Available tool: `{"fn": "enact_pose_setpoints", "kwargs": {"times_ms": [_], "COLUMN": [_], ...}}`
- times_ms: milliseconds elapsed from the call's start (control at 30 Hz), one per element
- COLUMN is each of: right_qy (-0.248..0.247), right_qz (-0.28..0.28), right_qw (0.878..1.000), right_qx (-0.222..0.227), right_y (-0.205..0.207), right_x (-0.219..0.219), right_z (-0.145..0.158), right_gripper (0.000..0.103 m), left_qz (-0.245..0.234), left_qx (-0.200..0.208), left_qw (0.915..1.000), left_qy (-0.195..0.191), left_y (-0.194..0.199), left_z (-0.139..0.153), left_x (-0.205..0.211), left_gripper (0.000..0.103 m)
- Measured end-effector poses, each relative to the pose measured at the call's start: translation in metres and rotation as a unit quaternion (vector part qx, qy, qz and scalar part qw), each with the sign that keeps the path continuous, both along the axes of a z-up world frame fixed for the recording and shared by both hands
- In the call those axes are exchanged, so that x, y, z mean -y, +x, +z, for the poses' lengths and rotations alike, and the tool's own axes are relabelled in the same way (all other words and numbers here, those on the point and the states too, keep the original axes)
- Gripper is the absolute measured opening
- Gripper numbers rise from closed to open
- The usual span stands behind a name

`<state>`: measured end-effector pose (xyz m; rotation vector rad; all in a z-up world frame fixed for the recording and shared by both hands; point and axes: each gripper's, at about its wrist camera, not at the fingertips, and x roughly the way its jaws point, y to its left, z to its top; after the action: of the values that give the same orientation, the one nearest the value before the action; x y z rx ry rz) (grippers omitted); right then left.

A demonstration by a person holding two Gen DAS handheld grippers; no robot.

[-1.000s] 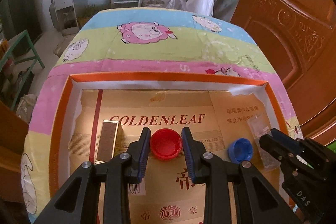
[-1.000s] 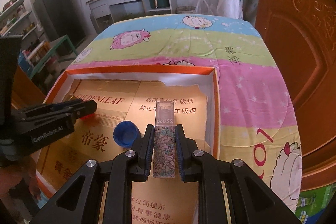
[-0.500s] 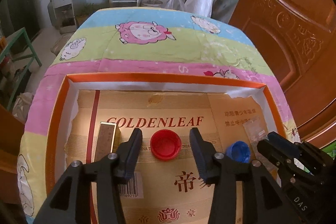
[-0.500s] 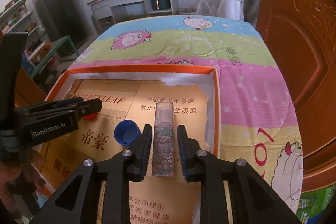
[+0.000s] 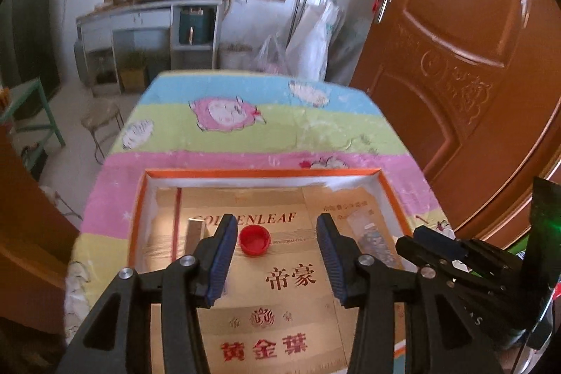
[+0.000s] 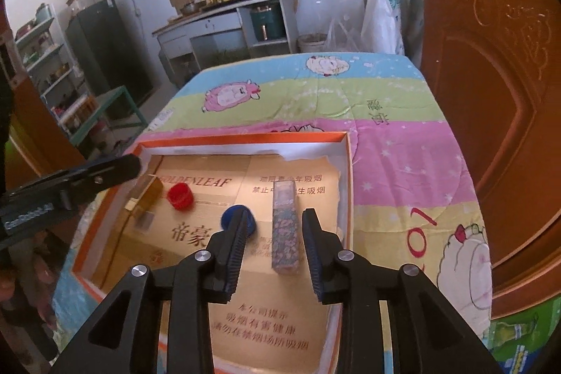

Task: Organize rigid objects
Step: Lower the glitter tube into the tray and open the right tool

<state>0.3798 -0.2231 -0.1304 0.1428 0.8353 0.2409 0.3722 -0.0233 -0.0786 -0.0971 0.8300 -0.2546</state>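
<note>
**Letting go and backing off from the tray**

Releasing is the step in hand, and I judge it goes best if I lift both tongs straight back so no pad catches what I have just set down. My left tongs (image 5: 275, 247) stand wide and empty, with the red cap (image 5: 254, 239) lying free on the tray (image 5: 138, 216) between the pads, nearer the left one. My right tongs (image 6: 273, 244) hold nothing either; the patterned gloss box (image 6: 286, 226) lies flat between the pads, touching neither. The blue cap (image 6: 238, 218) sits at nine o'clock of that box, the gold box (image 6: 145, 198) at nine o'clock of the red cap.

A second ago the right tongs clamped the patterned box; their jaws have just been opening. The left jaws have widened too, and both views now sit higher.
</note>
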Motion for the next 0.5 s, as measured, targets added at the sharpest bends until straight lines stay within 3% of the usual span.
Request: {"fn": "enact_pose_setpoints", "kwargs": {"times_ms": [500], "right_qy": [-0.007], "right_qz": [0.01], "right_qw": [1.0], "right_qx": [0.024], "right_y": [-0.071], "right_x": [-0.024], "right_z": [0.035], "right_gripper": [0.033], "left_qz": [0.018], "left_qx": [0.043], "left_qw": [0.9988], "left_qy": [0.017], "left_y": [-0.072], "left_z": [0.037], "left_x": [-0.028], "left_gripper": [0.047]}}
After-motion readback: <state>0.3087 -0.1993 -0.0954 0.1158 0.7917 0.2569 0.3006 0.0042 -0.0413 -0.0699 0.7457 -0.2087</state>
